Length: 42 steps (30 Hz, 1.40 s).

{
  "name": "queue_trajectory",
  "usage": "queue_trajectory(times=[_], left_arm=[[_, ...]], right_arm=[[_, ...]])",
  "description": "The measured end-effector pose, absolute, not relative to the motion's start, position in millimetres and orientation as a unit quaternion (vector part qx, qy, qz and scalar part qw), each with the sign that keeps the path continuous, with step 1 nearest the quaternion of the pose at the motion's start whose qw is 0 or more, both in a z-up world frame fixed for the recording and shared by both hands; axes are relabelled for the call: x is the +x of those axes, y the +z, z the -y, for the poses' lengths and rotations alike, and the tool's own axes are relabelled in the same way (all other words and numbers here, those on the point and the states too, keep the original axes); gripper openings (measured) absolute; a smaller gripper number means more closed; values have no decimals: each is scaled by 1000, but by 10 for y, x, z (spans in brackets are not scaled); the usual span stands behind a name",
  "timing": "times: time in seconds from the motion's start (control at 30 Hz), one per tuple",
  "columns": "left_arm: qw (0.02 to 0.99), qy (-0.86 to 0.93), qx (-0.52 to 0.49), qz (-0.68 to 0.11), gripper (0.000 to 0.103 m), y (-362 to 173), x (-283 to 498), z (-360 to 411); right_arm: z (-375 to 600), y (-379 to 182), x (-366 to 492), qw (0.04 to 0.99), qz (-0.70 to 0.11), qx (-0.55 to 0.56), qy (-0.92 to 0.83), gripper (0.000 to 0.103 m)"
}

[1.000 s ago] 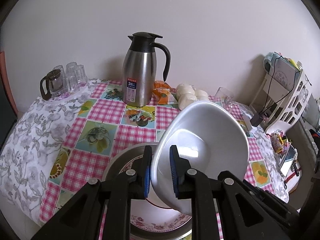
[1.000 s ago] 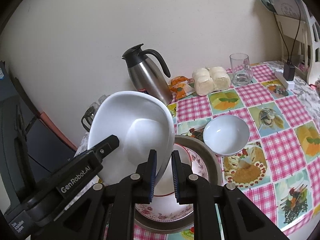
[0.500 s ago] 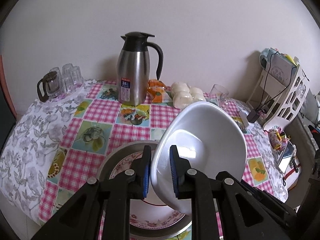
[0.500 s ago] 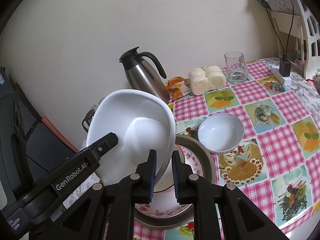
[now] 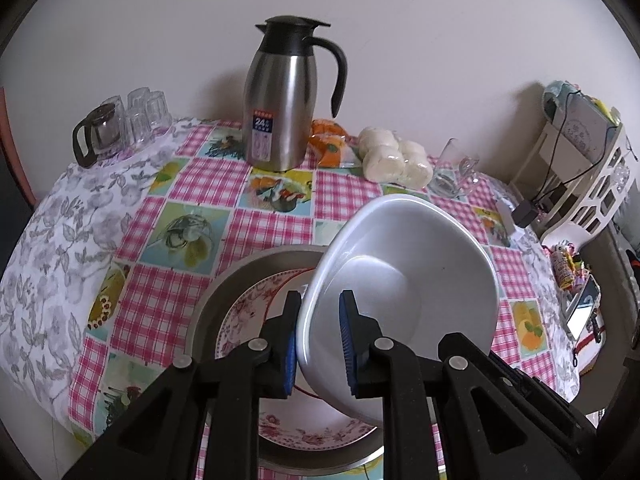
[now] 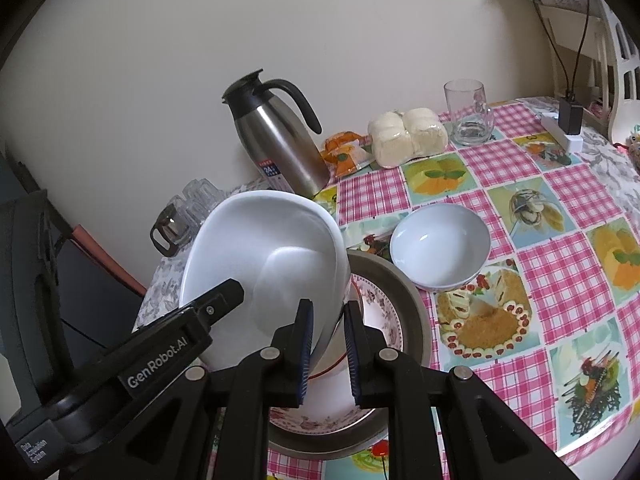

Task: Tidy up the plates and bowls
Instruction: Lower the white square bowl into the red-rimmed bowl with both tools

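A large white bowl (image 5: 408, 292) (image 6: 272, 268) hangs tilted on its side over a floral plate (image 5: 248, 312) (image 6: 380, 312), which lies in a round metal pan (image 5: 224, 280) (image 6: 408, 292). My left gripper (image 5: 319, 340) is shut on the bowl's near rim. My right gripper (image 6: 327, 344) is shut on the opposite rim, and the bowl's lower edge sits just above the plate. The left gripper's body (image 6: 180, 344) shows across the bowl in the right wrist view. A smaller white bowl (image 6: 440, 246) stands on the tablecloth just right of the pan.
A steel thermos jug (image 5: 280, 100) stands at the back, with a glass teapot and several tumblers (image 5: 120, 124) to its left. Wrapped buns (image 6: 408, 136), an orange snack packet (image 6: 344, 156) and a glass mug (image 6: 468, 112) lie along the wall. A white rack (image 5: 588, 176) stands at the far right.
The left gripper has sunk with the big bowl, bringing its lower edge closer to the floral plate. The right gripper has hardly moved; both keep their grip.
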<state>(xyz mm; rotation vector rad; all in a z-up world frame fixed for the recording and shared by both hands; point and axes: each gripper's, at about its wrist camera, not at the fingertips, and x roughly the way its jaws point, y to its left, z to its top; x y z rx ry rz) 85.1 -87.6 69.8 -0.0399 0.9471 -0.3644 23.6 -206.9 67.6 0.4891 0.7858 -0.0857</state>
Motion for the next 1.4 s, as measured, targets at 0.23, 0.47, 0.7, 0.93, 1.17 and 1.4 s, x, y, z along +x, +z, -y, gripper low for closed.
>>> queue_trajectory(times=[0.23,0.47,0.7,0.93,1.17,1.4], left_arm=[[866,-161,-27,-473,19,577,927,821],[858,-153,-30,-489,23,474,980,809],[851,-149,-39,-502,24,406,1010,781],[843,-148,-50,-514,25,325,1050,748],[838,-149,-54,-522,25,283,1081,751],[836,-154,-68,-523,34,278,1091,732]], right_arm=[[2007,567,324,887,-394,236,-40,18],[1965,482,393,883,-406,233,-42,19],[1952,433,439,880,-413,233,-43,20],[1946,374,483,876,-421,232,-44,19],[1992,338,507,873,-423,240,-44,19],[1987,262,545,868,-434,235,-48,22]])
